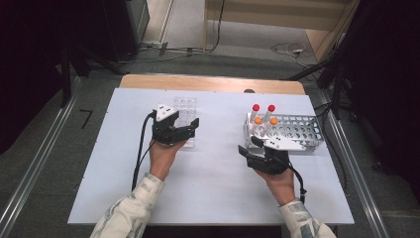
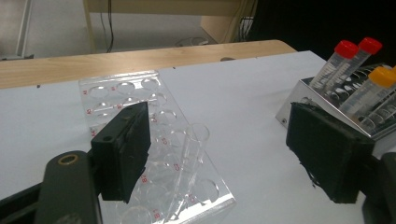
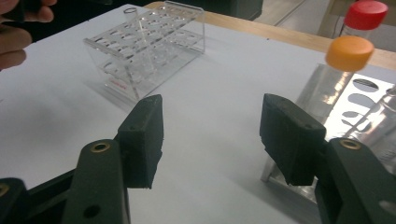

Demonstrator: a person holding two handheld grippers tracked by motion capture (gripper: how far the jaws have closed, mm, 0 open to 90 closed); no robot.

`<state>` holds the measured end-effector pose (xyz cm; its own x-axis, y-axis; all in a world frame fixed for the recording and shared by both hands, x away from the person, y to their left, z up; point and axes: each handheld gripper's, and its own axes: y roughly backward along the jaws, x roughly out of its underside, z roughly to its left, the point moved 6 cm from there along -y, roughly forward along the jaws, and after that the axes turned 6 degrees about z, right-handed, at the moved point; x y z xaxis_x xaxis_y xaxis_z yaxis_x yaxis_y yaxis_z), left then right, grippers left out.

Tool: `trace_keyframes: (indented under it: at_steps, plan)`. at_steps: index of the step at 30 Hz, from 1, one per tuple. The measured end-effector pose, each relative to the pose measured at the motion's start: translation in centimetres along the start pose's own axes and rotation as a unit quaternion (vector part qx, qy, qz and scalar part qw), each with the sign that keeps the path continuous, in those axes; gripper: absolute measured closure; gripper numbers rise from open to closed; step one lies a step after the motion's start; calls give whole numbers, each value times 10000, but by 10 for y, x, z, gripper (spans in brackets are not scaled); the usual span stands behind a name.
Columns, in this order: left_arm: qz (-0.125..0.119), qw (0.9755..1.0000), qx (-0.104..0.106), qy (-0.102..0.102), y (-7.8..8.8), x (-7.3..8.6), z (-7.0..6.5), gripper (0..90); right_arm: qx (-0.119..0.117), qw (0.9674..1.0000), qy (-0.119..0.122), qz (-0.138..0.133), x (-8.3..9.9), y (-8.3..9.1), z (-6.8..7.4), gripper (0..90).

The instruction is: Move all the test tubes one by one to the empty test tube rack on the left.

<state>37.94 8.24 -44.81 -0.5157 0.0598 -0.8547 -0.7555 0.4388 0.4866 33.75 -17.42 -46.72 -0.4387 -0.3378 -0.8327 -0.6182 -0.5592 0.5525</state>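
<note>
left gripper point(image 2: 219, 154) jaws wide around the glass tube point(image 2: 190, 163) in our clear rack point(image 2: 154, 84) — pull back crooked and we tip it; right gripper point(image 3: 212, 140) open, empty.

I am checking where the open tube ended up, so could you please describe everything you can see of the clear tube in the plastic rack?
The clear tube is a slim, uncapped cylinder of what looks like transparent glass or plastic. It stands slightly tilted in a hole near the front end of the clear rack, its open rim above the top plate and its lower part running down through the rack. It looks empty. The left tool stands open around it, pads apart from it.
</note>
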Motion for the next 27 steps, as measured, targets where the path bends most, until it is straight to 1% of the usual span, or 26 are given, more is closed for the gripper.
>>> trace_keyframes:
  at_steps: [2,5,7,12,14,17,20,23,25,27]
  plan:
    - [15,10000,14,-18,2,1,-1,195,53,10000,-47,-7,2,3,-4,379]
    - [-5,10000,58,-31,6,3,-2,192,115,9999,-75,-12,5,9,-10,378]
    - [30,10000,55,-19,8,4,-1,180,170,9998,-100,-8,8,12,-14,379]
    - [-16,9999,89,53,11,6,1,178,305,9993,-202,-37,12,18,-26,379]
    - [-36,9999,97,68,11,7,1,177,415,9988,-257,-54,12,18,-31,380]
    - [-33,9999,97,56,11,7,1,167,633,9974,-333,-72,13,15,-40,402]
    - [-19,9999,96,35,11,7,1,165,820,9958,-405,-25,13,7,-48,430]
    - [-22,10000,48,-3,11,8,0,154,954,9941,-514,31,14,0,-55,484]
    - [-19,10000,92,-18,11,8,0,153,1002,9933,-575,9,14,-4,-58,522]
    - [-11,9999,119,-31,11,8,-1,153,1051,9929,-565,-10,13,-6,-60,548]
